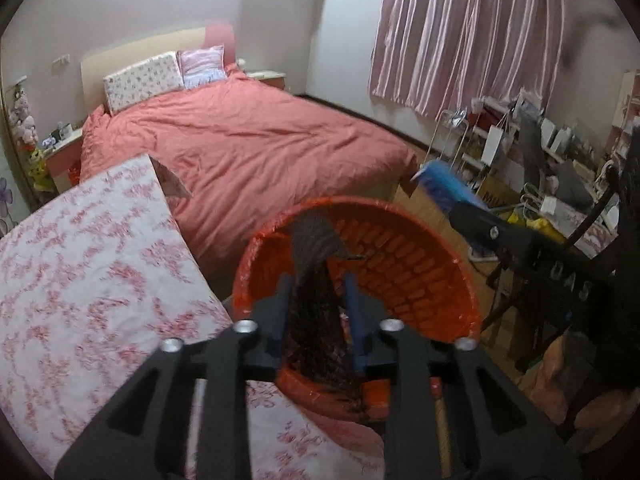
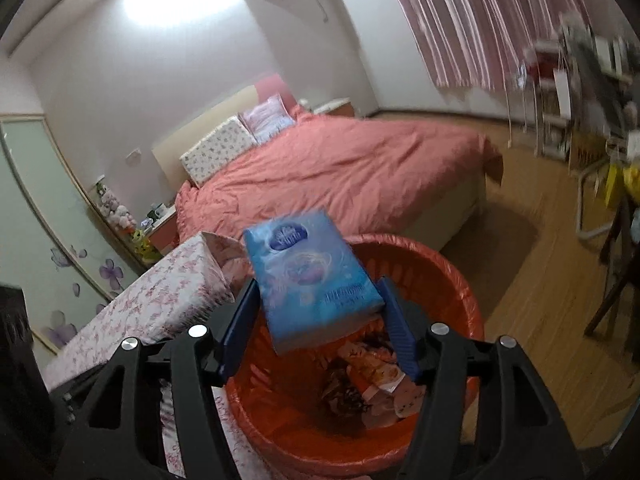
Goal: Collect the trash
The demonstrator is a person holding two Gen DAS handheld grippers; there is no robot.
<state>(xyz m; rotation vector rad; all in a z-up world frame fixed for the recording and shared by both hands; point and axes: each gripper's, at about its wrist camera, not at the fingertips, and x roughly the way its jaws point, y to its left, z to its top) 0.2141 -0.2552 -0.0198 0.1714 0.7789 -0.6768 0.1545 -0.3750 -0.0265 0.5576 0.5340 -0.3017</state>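
Observation:
An orange bin [image 1: 404, 268] lined with an orange bag stands on the floor below both grippers. My left gripper [image 1: 317, 280] hangs over it, open, with a dark crinkled wrapper [image 1: 314, 248] loose between its fingers and a gap at the right pad. My right gripper [image 2: 318, 282] is above the same bin [image 2: 444, 268], shut on a blue tissue box [image 2: 312, 276] that tilts between the fingertips. Wrappers and paper scraps [image 2: 372, 368] lie at the bin's bottom. The left wrist view also shows the tissue box [image 1: 444, 186] at the right.
A table with a pink floral cloth [image 1: 80, 272] touches the bin's left side. The bed with a salmon cover [image 1: 248, 148] lies behind. A dark wooden chair [image 1: 532, 280] and cluttered shelves [image 1: 500, 140] stand at the right on the wooden floor [image 2: 532, 320].

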